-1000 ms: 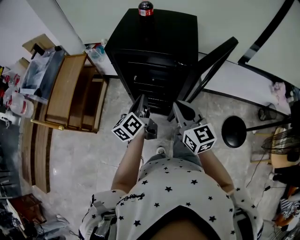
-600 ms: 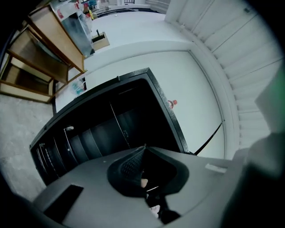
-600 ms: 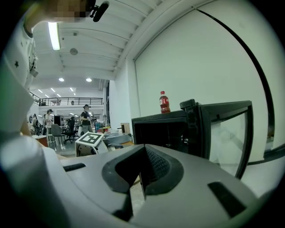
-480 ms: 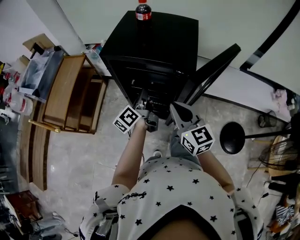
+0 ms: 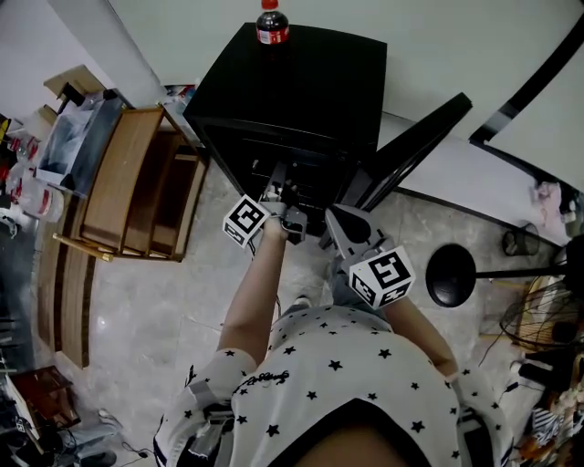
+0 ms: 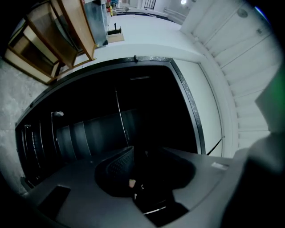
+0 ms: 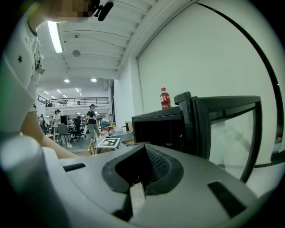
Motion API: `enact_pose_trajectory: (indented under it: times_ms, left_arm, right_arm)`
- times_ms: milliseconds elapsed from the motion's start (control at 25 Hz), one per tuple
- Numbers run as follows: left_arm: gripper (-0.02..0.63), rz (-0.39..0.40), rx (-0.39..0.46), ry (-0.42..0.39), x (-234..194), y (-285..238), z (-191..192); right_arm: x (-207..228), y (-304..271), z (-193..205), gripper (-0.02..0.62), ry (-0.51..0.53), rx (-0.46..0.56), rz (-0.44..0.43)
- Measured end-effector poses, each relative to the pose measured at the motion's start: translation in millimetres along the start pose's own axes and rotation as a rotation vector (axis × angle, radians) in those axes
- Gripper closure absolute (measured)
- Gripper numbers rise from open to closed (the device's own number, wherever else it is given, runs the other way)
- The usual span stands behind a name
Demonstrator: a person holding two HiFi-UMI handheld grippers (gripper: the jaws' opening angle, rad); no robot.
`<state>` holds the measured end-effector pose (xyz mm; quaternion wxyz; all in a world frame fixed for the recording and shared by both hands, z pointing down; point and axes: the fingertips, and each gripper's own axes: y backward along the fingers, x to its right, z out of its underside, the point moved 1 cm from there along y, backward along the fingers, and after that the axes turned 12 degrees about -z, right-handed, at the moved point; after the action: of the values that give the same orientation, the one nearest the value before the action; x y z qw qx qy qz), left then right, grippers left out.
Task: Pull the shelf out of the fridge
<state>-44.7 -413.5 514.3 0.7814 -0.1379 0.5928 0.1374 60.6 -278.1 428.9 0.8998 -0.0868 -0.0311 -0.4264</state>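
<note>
Facing fridge [image 5: 301, 82]; left tool [image 5: 284, 190] just opening, empty; right tool [image 5: 339, 223] clenched; shelf [image 5: 306, 173] level, crosswise

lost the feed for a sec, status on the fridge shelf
Left gripper at the fridge mouth, jaws just opened, empty. Right gripper shut, empty, held back. Shelf still inside. Door open, path clear.

Head cam overhead, looking down; all 3 views share fridge [image 5: 306, 91].

Red-capped soda bottle [image 5: 266, 23], wooden rack [image 5: 137, 178] on pale floor [image 5: 164, 292], round black base [image 5: 451, 274], possibly a lamp's
</note>
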Motion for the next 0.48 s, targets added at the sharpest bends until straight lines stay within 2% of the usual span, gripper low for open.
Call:
enact_pose_trajectory:
  times_ms: [240,480]
  left_arm:
    - [0.434,-0.009,0.013,0.074,-15.1,-29.1,-3.0]
    - [0.433,-0.027,0.030,0.134,-28.3,-54.6,-7.9]
  right_arm:
    - [10.0,0.6,-2.5,0.601,0.009,0.009,-0.013]
    - [12.6,-4.3,-0.2,0.601,0.016,-0.008,-0.042]
